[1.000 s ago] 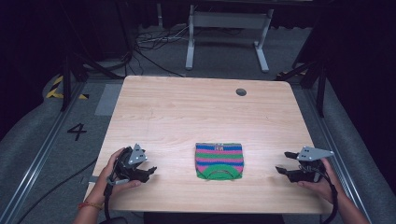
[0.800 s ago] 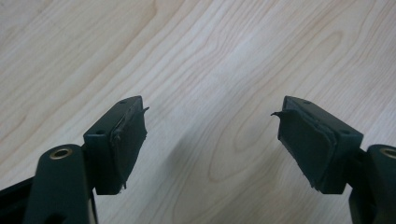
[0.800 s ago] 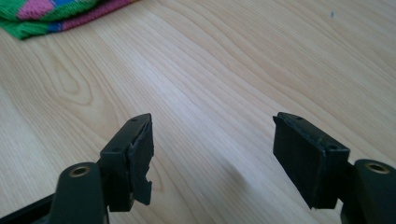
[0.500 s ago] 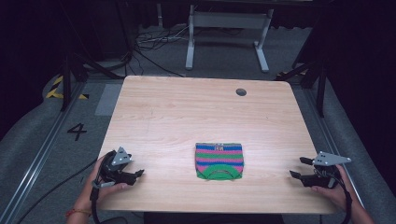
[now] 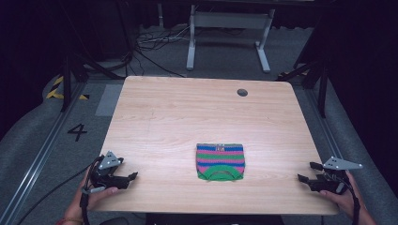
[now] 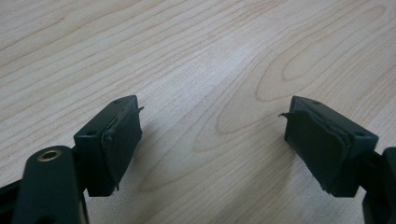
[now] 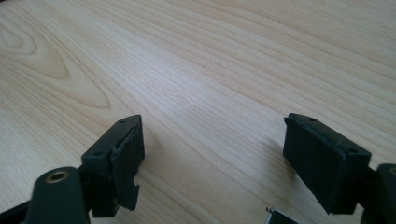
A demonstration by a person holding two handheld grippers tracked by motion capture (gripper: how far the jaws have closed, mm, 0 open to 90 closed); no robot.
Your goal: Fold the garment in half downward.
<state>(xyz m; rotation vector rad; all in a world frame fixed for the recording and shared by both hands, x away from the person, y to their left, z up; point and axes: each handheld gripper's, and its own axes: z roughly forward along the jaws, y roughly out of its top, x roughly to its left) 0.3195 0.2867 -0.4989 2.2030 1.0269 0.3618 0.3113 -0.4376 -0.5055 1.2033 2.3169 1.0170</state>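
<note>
Left hand-held gripper (image 5: 131,176) and right hand-held gripper (image 5: 304,178), jaws wide, rest at our counter's (image 5: 187,117) near corners; between them, well apart from both, we count one folded striped cloth (image 5: 220,161).

Desk (image 5: 187,117): pale wood-grain top, smooth, faint sheen. Striped garment (image 5: 220,161): knitted cloth, matt. Left tool (image 6: 212,140) pads: matt black rubbery facing, edges frayed. Floor (image 5: 42,140): grey carpet.
</note>
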